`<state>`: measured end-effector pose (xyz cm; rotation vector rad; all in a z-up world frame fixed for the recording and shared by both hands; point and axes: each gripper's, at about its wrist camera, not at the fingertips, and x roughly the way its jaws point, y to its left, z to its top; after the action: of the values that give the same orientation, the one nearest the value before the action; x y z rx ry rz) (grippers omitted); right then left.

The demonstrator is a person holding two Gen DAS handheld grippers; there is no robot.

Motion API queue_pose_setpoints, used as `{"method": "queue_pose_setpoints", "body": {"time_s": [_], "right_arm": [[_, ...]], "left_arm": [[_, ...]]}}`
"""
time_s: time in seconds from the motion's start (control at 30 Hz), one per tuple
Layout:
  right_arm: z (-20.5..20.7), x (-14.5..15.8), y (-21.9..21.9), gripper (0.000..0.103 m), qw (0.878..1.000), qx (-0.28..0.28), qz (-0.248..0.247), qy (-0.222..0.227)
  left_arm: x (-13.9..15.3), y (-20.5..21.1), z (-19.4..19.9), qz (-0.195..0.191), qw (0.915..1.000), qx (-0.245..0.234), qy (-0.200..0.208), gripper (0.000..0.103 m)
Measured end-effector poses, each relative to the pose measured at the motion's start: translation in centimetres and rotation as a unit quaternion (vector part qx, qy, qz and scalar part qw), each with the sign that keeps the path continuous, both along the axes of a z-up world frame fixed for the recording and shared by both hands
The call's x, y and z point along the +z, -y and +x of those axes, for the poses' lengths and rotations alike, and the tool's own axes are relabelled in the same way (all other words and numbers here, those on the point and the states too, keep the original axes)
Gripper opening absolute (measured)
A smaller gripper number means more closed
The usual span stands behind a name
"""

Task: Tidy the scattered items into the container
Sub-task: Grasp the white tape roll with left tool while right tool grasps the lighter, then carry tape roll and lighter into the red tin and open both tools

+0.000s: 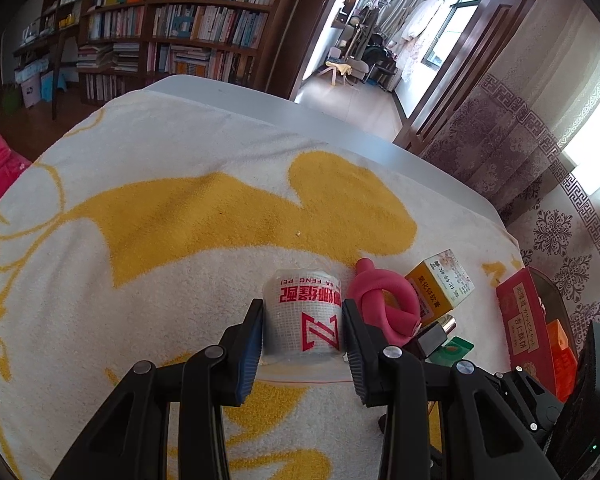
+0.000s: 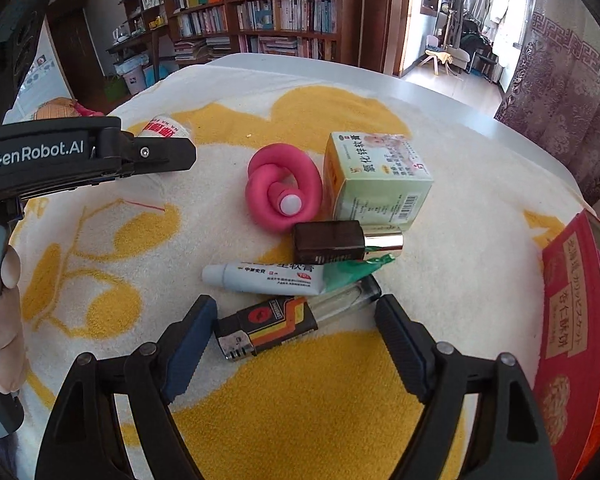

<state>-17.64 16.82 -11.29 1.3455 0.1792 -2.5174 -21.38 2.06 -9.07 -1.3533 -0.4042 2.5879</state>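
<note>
Left wrist view: my left gripper is clamping one bandage roll on the towel-covered bench. The roll is soft and could be slipping when lifted.

Right wrist view: my right gripper is standing wide and empty, straddling one lighter. Adjacent are one ointment tube, one dark bottle, one medicine box and one pink coil; closing could be snagging the tube. The red container is sitting at the right edge.

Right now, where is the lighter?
In the right wrist view, the lighter lies on the towel between the open right gripper fingers, below the tube.
</note>
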Motion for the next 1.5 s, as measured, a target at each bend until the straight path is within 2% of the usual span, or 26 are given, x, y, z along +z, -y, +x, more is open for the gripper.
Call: {"method": "queue_pose_setpoints", "body": {"time_s": [0.07,0.2,0.3,0.4,0.53,0.57,0.67,0.83,0.87,0.9,0.93,1.03,1.13,1.37,1.5], "right_arm": [[0.3,0.0,0.1,0.081,1.0,0.001,-0.001,-0.005],[0.7,0.4,-0.7,0.05,1.0,-0.015,-0.016,-0.008],[1.0,0.7,-2.0,0.037,0.998,-0.039,-0.048,-0.001],[1.6,0.8,-2.8,0.034,0.997,-0.047,-0.065,0.003],[1.5,0.8,-2.8,0.034,0.997,-0.052,-0.054,0.008],[1.2,0.8,-2.8,0.036,0.997,-0.055,-0.052,0.01],[0.5,0.8,-2.4,0.051,0.997,-0.069,-0.038,0.009],[-0.4,0.7,-0.8,0.053,0.997,-0.079,0.016,0.002],[-0.6,0.7,-0.7,0.051,0.997,-0.081,0.017,0.002],[-0.6,0.7,-0.8,0.041,0.996,-0.085,0.014,0.003],[-0.6,0.7,-0.9,0.036,0.996,-0.089,0.012,0.004],[-0.1,0.9,-2.0,0.026,0.995,-0.102,-0.018,0.011],[1.2,1.5,-3.6,0.025,0.99,-0.111,-0.085,0.013],[5.0,4.7,-5.7,0.025,0.979,-0.115,-0.162,-0.038],[6.4,6.3,-7.4,0.025,0.971,-0.133,-0.185,-0.071]], "left_arm": [[-0.1,-0.1,0.0,0.0,1.0,0.0,0.001,0.039],[-0.1,-0.1,0.0,-0.002,1.0,0.001,0.001,0.04],[-0.1,-0.2,0.0,-0.003,1.0,-0.001,0.002,0.04],[-0.2,-0.4,0.1,-0.006,1.0,-0.005,0.003,0.04],[-0.4,-0.8,0.2,-0.007,0.9999,-0.01,0.006,0.04],[-0.4,-0.8,0.2,-0.006,0.9999,-0.011,0.006,0.04],[-0.4,-0.8,0.2,-0.005,0.9999,-0.01,0.007,0.04],[-0.4,-0.5,0.2,0.002,0.9999,-0.006,0.009,0.04],[-0.4,-0.4,0.2,0.003,0.9999,-0.006,0.008,0.04],[-0.4,-0.4,0.2,0.004,0.9999,-0.007,0.008,0.04],[-0.3,-0.4,0.2,0.005,0.9999,-0.007,0.008,0.04],[-0.1,-0.2,0.3,0.009,0.9999,-0.008,0.006,0.04],[0.2,-0.3,0.4,0.012,0.9999,-0.01,0.002,0.04],[0.7,-1.1,0.8,0.008,0.9997,-0.022,-0.006,0.04],[1.0,-1.6,1.1,0.005,0.9995,-0.03,-0.012,0.04]]}}
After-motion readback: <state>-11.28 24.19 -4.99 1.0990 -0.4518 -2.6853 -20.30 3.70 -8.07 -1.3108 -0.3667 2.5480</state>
